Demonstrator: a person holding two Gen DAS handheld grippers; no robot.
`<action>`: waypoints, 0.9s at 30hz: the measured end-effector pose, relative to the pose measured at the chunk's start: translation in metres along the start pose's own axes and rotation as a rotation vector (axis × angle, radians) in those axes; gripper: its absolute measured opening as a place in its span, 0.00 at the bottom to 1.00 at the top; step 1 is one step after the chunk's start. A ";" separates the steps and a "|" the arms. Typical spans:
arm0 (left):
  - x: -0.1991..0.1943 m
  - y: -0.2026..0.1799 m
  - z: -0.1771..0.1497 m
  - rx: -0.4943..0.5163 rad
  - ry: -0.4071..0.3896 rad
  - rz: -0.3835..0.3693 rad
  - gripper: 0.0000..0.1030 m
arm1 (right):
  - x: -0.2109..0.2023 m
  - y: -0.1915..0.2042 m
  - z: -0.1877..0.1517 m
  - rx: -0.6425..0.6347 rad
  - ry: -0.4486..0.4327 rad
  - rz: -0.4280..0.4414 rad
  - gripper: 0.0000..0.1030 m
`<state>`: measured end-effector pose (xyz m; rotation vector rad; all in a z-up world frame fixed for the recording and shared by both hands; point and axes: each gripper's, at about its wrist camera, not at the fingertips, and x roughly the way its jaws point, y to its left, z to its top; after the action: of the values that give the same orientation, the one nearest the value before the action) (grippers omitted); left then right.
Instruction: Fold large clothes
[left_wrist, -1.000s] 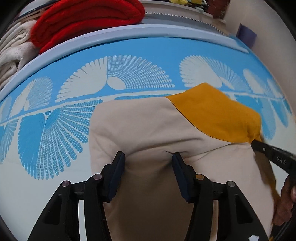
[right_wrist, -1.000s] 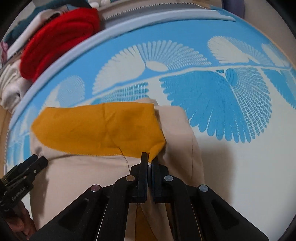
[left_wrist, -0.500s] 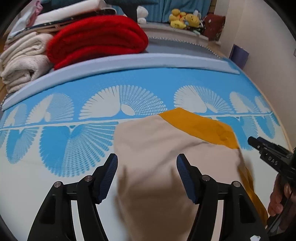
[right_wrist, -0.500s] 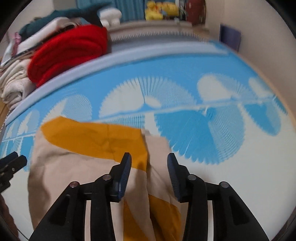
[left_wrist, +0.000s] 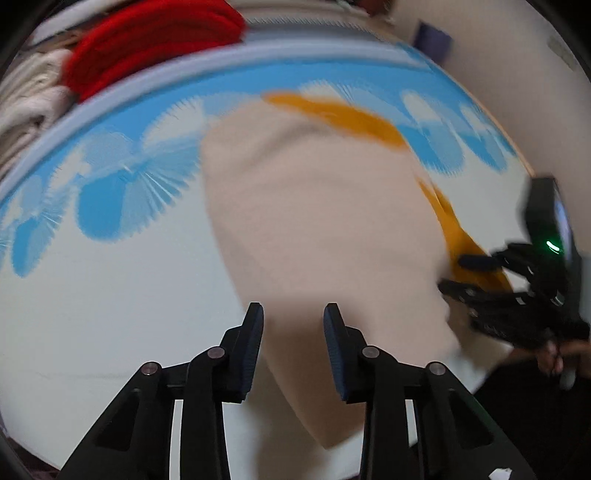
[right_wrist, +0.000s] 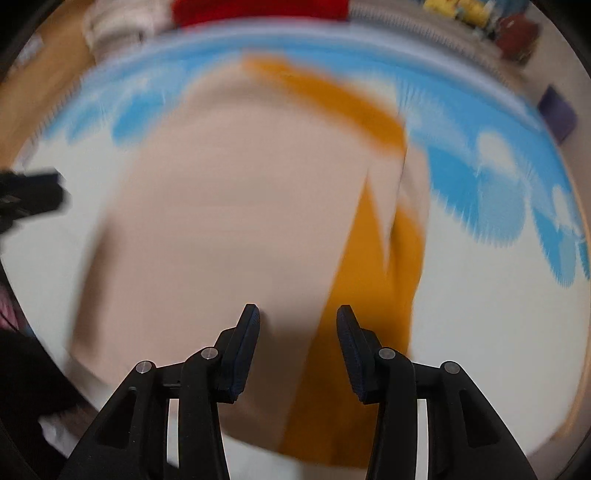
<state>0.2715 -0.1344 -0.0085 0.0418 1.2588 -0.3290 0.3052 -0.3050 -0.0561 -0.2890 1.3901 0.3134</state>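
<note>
The beige and mustard garment (left_wrist: 325, 221) lies folded on the blue-patterned bedspread (left_wrist: 110, 206), below both grippers. The left gripper (left_wrist: 293, 314) hangs above its near edge, its jaws closing with nothing pinched. The right gripper (right_wrist: 297, 314) hovers half-spread, empty, above the beige-mustard seam.

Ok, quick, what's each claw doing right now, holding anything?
Left claw: closing, nothing pinched, above the beige and mustard folded garment.
Right claw: open, holding nothing, over the same garment.
</note>
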 end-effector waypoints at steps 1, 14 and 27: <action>0.019 -0.005 -0.007 0.025 0.071 0.016 0.30 | 0.010 0.000 -0.005 -0.013 0.039 -0.011 0.43; 0.031 0.051 0.011 -0.280 0.052 -0.057 0.81 | -0.008 -0.042 -0.005 0.194 -0.080 0.069 0.58; 0.103 0.076 0.021 -0.561 0.180 -0.340 0.85 | 0.057 -0.097 0.011 0.475 0.064 0.245 0.77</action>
<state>0.3382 -0.0891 -0.1100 -0.6396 1.5002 -0.2566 0.3605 -0.3879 -0.1094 0.2668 1.5198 0.1663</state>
